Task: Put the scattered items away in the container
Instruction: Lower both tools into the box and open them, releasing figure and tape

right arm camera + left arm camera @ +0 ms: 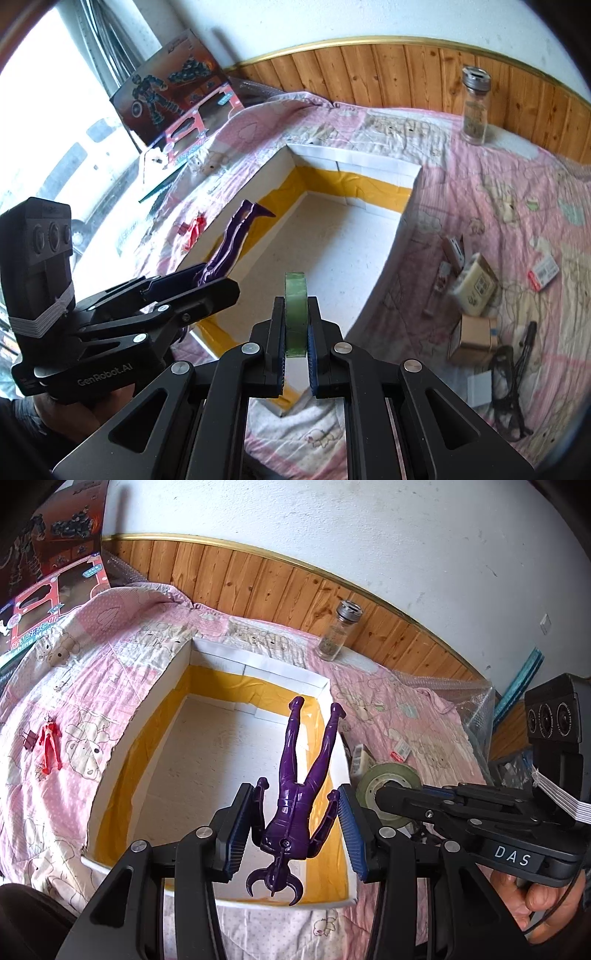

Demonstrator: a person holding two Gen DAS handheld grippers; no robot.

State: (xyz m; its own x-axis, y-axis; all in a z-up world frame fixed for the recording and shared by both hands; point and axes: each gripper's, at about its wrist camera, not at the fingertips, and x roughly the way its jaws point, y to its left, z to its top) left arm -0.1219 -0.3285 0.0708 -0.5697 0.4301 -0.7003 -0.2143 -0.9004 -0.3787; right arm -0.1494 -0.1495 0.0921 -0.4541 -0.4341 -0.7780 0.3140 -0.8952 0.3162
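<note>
Over the white box [177,672] on the bed, left tongs [293,829] pinch a purple figure [295,794] (head down); right tongs [295,354] clamp a tape roll [294,314].

You are working over a bed covered with a pink quilt [480,177] printed with cartoon animals. A white box [258,664] with yellow tape inside sits in the middle of the quilt. A glass jar [475,110] with a metal lid stands upright near the far edge, by the wooden wall panel. Toward the left edge you have a red toy figure [50,747] lying flat beside the box, and toy cartons [177,103] at the far left corner. Toward the right edge lie small cardboard boxes [474,334], a cream packet [476,286], a red-and-white pack [543,273] and a black tangled object [509,373].
</note>
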